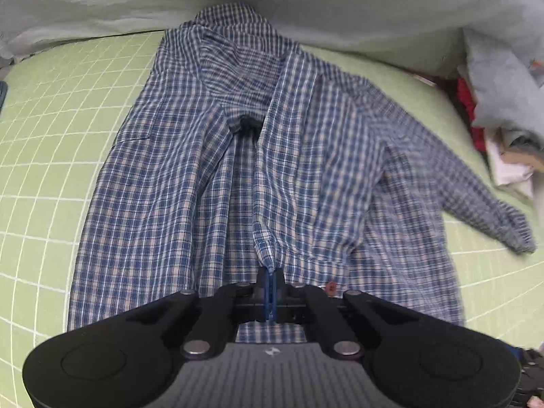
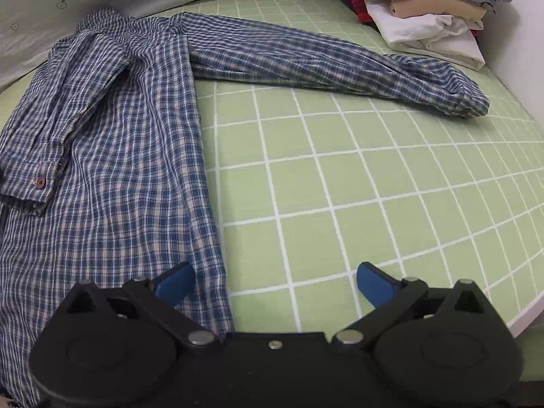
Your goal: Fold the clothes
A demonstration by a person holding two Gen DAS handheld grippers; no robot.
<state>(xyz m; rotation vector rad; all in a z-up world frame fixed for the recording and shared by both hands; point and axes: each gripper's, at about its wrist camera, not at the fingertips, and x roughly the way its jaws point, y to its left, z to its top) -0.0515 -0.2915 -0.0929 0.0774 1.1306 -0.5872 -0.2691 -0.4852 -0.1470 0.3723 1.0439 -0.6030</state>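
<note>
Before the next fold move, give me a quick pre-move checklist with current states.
1. Left tool shut on a pinch of shirt fabric: ok.
2. Right tool open over the shirt's side edge, gripping nothing: ok.
3. One sleeve already folded across the body: ok.
4. Other sleeve folded in: not ok, it lies stretched out on the green sheet.
5. Folded clothes pile apart from the shirt: ok.
6. Left tool's layer count: cannot tell.
</note>
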